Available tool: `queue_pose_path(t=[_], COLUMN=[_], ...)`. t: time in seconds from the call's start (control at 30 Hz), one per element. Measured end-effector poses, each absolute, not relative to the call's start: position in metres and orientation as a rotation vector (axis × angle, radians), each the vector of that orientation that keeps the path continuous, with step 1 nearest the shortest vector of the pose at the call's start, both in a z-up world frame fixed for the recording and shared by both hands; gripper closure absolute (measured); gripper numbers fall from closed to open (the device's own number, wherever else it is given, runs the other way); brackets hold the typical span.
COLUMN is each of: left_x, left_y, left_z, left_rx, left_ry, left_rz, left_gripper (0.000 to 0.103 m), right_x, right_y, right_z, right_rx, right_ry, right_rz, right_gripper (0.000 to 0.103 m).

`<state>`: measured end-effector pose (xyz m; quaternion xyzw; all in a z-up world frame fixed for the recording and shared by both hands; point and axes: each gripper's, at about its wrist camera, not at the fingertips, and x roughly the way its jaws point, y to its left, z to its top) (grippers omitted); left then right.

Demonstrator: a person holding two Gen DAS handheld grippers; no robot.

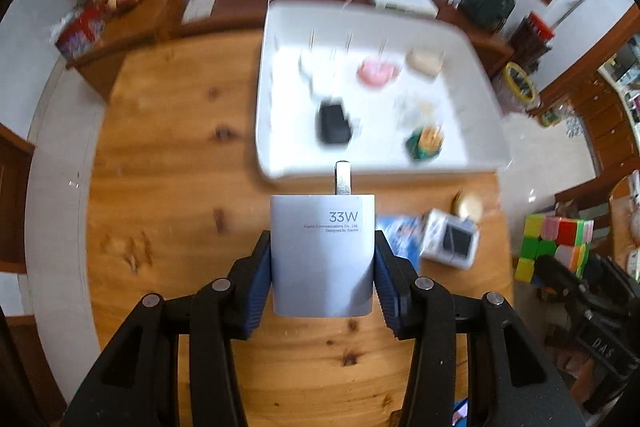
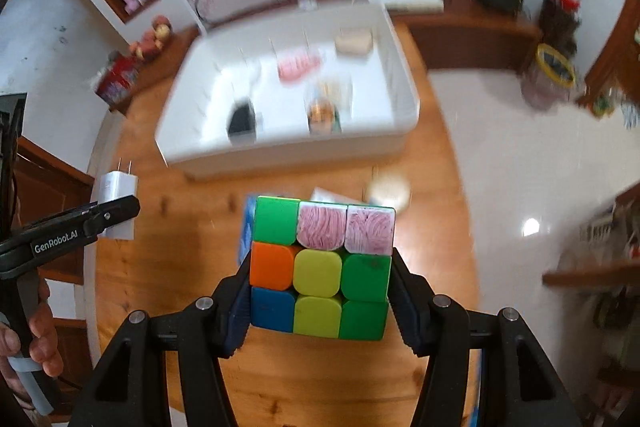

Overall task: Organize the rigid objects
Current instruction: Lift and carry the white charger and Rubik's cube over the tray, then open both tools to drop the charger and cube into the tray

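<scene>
- Left gripper (image 1: 323, 259) clamped on white 33W charger (image 1: 323, 251), blue pads pressing both side faces, prongs pointing forward toward the tray. Grip on the flat sides, likely so the body can't twist.
- Charger held up off the wooden table (image 1: 168, 155), just short of the near rim of the white tray (image 1: 280, 163).
- Right gripper (image 2: 320, 291) clenched on the puzzle cube (image 2: 320, 267); fingers squeeze its left and right faces, coloured face up to the camera. Two top stickers look worn pinkish-white.
- Cube also airborne over the table, in front of the tray's near wall.
- Right wrist view: left gripper and charger off to the left side, well apart from the cube, so the two loads shouldn't collide.
- Tray already holds a black block-like item (image 1: 334, 125), a pink object (image 1: 376, 73), a beige object (image 1: 424, 61) and a green-and-orange thing (image 1: 424, 141); all motion-blurred, can't identify better.
- Judgement: tray is the collection spot; both items are mid-carry toward it, neither placed yet.
- Still on the table near the tray: small white box with dark face (image 1: 452, 241), a round pale item (image 1: 468, 207), something blue and printed (image 1: 400, 231).
- Next move probably needs clearing the tray rim, then dropping into free space on the left side.
</scene>
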<state>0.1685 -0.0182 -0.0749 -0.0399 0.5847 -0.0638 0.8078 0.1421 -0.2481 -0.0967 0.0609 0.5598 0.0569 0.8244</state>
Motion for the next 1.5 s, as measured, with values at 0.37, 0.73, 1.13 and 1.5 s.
queue_pose_path(t=[0.37, 0.73, 1.13, 1.5], left_x=[0.226, 0.278, 0.308, 0.310], left_y=[-0.032, -0.045, -0.045, -0.055], left_z=[-0.001, -0.033, -0.101, -0.156], left_rx=[-0.047, -0.040, -0.023, 0.015], left_ry=[1.067, 1.038, 1.151, 1.250], left_rz=[-0.171, -0.177, -0.111, -0.114], left_gripper=[0.053, 0.053, 0.053, 0.053], right_x=[0.213, 0.288, 0.356, 0.382], right_y=[-0.258, -0.264, -0.263, -0.248], right_z=[0.025, 0.026, -0.059, -0.147], right_rx=[0.020, 0.030, 0.035, -0.017], right_ry=[0.900, 0.868, 1.042, 1.226], right_rz=[0.116, 0.128, 0.120, 0.117], right_gripper=[0.043, 0.043, 0.043, 0.043])
